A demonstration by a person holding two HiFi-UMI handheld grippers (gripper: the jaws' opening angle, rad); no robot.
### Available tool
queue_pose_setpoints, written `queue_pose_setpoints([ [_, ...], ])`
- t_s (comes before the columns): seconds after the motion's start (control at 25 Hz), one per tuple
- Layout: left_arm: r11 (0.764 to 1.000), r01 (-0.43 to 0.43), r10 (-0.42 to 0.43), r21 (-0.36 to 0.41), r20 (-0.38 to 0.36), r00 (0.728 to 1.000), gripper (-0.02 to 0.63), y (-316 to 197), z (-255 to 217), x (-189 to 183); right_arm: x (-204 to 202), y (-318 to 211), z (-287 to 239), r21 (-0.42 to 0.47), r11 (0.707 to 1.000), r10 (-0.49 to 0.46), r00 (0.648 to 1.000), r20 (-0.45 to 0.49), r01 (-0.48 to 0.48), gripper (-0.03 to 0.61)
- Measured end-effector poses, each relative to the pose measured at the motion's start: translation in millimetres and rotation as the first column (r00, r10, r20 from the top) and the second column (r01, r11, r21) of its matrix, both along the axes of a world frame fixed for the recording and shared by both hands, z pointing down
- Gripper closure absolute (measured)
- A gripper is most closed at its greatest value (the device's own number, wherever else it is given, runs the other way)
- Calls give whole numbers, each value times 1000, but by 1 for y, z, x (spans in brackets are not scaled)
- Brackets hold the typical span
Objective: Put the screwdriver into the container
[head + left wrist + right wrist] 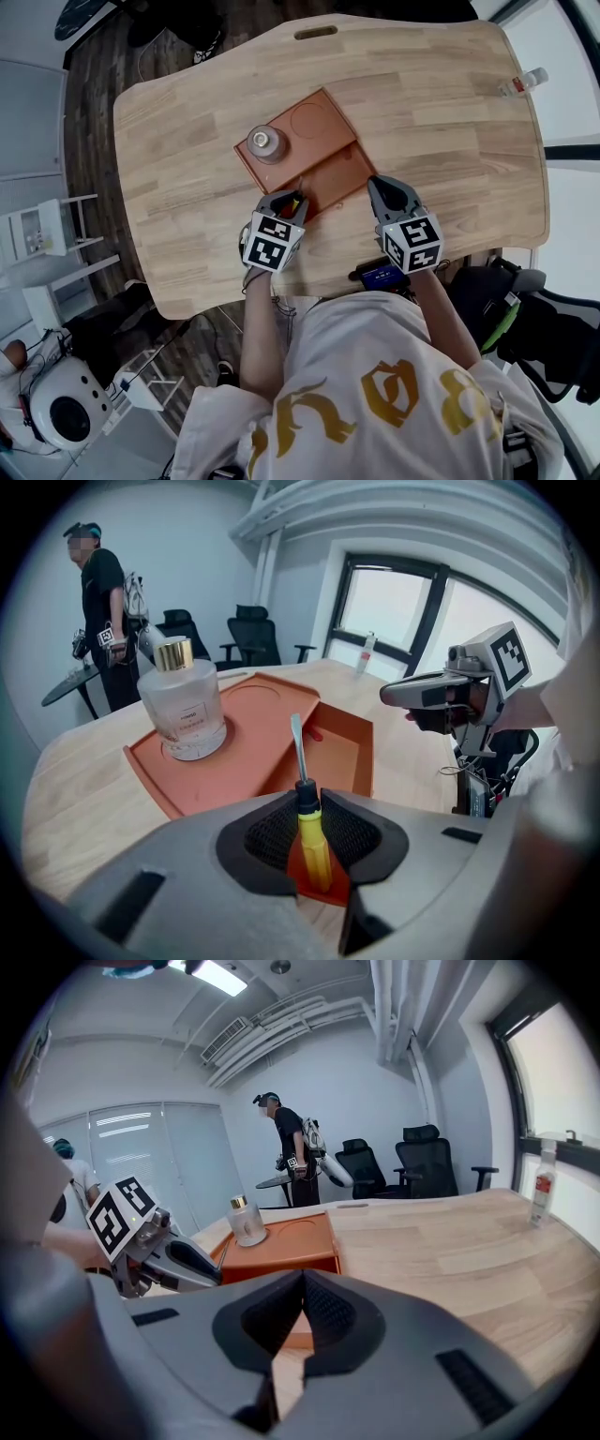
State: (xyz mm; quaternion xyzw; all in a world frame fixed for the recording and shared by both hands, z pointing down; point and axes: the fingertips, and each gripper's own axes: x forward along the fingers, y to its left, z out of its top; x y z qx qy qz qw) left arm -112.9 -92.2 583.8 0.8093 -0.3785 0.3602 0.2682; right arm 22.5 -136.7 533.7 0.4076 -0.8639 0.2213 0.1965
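Observation:
My left gripper (306, 806) is shut on the yellow handle of the screwdriver (312, 841). Its metal shaft sticks out forward over the near edge of the orange container (248, 761), toward the deeper compartment (339, 174). In the head view the left gripper (289, 200) is at the container's near corner. My right gripper (376, 184) is just to the right of the container, with its jaws shut on nothing. In the right gripper view the right gripper (304, 1285) has the container (281, 1241) ahead on the left and the left gripper (178, 1262) beside it.
A glass bottle with a gold cap (182, 710) stands in a round recess at the container's far left. A small plastic bottle (521, 82) lies near the table's far right edge. A person (101, 602) and office chairs (422, 1162) are beyond the table (441, 141).

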Motion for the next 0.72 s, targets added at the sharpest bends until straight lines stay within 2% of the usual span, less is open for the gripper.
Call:
queue_pose_setpoints([
  [0.24, 999, -26, 26, -34, 7, 1000, 538, -1, 5, 4, 1, 0, 3, -9, 1000, 2, 1000, 3, -2, 569],
  [0.52, 991, -30, 31, -127, 3, 1000, 538, -3, 8, 7, 1, 0, 6, -19, 1000, -1, 1000, 4, 1, 569],
  [0.72, 986, -37, 39, -160, 8, 999, 538, -5, 10, 5, 1, -2, 9, -19, 1000, -4, 1000, -7, 4, 569],
])
